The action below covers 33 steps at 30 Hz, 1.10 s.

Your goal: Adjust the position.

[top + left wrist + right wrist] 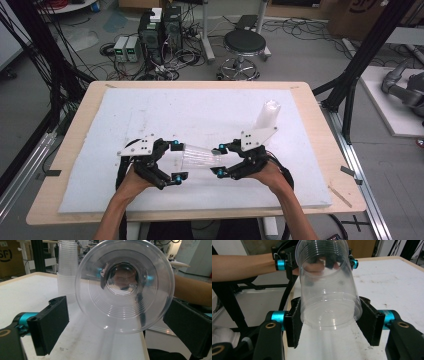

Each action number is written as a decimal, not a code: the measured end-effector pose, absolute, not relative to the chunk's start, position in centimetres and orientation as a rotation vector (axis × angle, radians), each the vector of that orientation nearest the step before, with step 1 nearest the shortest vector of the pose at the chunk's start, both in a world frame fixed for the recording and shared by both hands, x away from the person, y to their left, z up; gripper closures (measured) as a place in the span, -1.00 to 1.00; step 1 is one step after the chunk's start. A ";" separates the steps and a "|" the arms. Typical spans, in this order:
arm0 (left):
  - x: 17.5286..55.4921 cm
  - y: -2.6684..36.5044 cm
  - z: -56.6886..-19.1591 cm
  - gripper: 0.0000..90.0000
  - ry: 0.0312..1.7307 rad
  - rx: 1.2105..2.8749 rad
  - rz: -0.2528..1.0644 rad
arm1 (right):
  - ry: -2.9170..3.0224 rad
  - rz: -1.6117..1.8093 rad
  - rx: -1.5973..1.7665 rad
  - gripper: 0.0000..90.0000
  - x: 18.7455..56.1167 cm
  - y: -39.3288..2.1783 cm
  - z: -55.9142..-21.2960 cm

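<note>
Clear plastic cup (200,156) lies on its side between my 2 grippers, just above the white foam board (150,110). My right gripper (329,322) is clamped on its base end, pads pressing both sides. My left gripper (115,322) stands wide, its jaws flanking the cup's mouth without touching. 1 cup is already off the stack of cups (267,116) behind; the handover or placing is left, I judge.
</note>
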<state>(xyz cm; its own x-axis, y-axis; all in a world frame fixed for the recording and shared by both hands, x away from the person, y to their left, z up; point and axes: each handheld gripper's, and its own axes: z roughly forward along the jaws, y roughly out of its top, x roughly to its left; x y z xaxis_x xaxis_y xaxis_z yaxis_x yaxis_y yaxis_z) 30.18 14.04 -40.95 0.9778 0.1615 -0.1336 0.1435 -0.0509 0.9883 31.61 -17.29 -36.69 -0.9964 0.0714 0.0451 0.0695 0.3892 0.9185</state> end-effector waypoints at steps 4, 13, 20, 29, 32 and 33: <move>30.2 13.4 -41.0 -0.86 0.234 1.610 0.013 | 2.593 1.780 0.133 -0.07 31.7 -17.5 -36.8; 30.4 12.4 -40.8 -0.86 0.227 1.560 -0.009 | 2.563 1.847 0.129 -0.07 31.8 -17.8 -37.0; 30.6 11.7 -40.3 -0.85 0.213 1.547 -0.023 | 2.561 1.854 0.119 -0.07 31.8 -17.7 -37.1; 30.6 11.5 -40.1 -0.64 0.185 1.538 -0.035 | 2.557 1.873 0.100 -0.06 31.7 -17.7 -37.1; 30.6 11.6 -40.0 -0.57 0.178 1.534 -0.037 | 2.563 1.867 0.096 -0.06 31.7 -17.6 -37.1; 30.6 11.6 -40.0 -0.54 0.175 1.533 -0.036 | 2.563 1.868 0.091 -0.06 31.7 -17.5 -37.2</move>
